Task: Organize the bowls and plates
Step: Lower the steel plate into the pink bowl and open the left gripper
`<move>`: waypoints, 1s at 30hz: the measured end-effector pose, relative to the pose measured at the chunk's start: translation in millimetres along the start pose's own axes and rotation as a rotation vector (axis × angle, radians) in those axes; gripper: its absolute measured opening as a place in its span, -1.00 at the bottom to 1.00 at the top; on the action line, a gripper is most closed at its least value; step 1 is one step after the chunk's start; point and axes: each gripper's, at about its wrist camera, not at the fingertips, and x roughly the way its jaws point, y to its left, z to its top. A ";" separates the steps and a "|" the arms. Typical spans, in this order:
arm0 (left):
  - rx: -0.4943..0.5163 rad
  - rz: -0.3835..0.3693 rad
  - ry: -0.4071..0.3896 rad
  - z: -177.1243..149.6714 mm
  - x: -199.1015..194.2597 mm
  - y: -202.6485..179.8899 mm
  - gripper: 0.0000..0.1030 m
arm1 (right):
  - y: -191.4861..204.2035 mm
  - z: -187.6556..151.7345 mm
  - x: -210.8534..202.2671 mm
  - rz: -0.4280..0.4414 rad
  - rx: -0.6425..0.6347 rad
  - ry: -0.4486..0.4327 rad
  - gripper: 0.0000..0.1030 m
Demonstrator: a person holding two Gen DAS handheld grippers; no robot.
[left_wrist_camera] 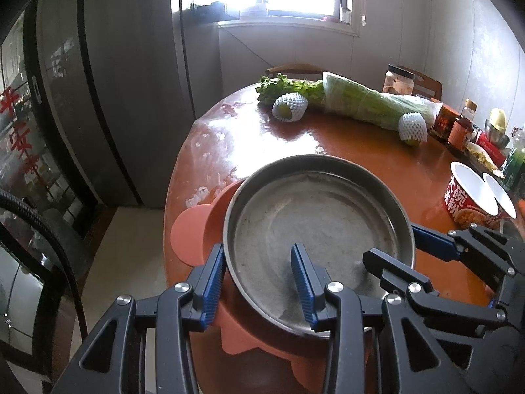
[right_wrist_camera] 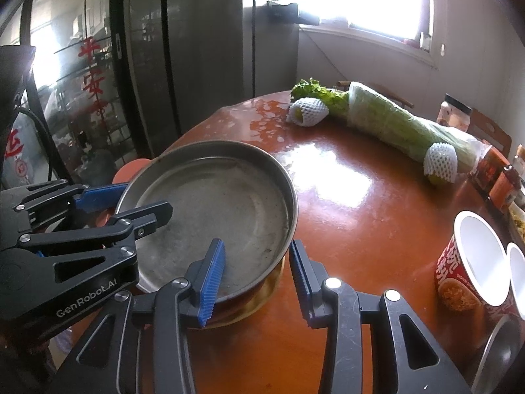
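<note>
A round, glossy red-brown table (right_wrist_camera: 361, 216) stands by a bright window. Near its front edge a shallow round steel pan (left_wrist_camera: 315, 226) rests on a salmon-pink plastic plate (left_wrist_camera: 193, 233). The left gripper (left_wrist_camera: 259, 282) and right gripper (right_wrist_camera: 257, 279) each straddle the pan's near rim, one finger inside, one outside; whether they pinch it I cannot tell.

Metal plate (left_wrist_camera: 315, 216) hides most of pink plate (left_wrist_camera: 193, 233).
</note>
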 end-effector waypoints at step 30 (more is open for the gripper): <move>-0.051 -0.027 -0.020 0.7 -27.2 7.0 0.16 | -7.1 -1.5 -25.7 0.031 0.057 -0.013 0.22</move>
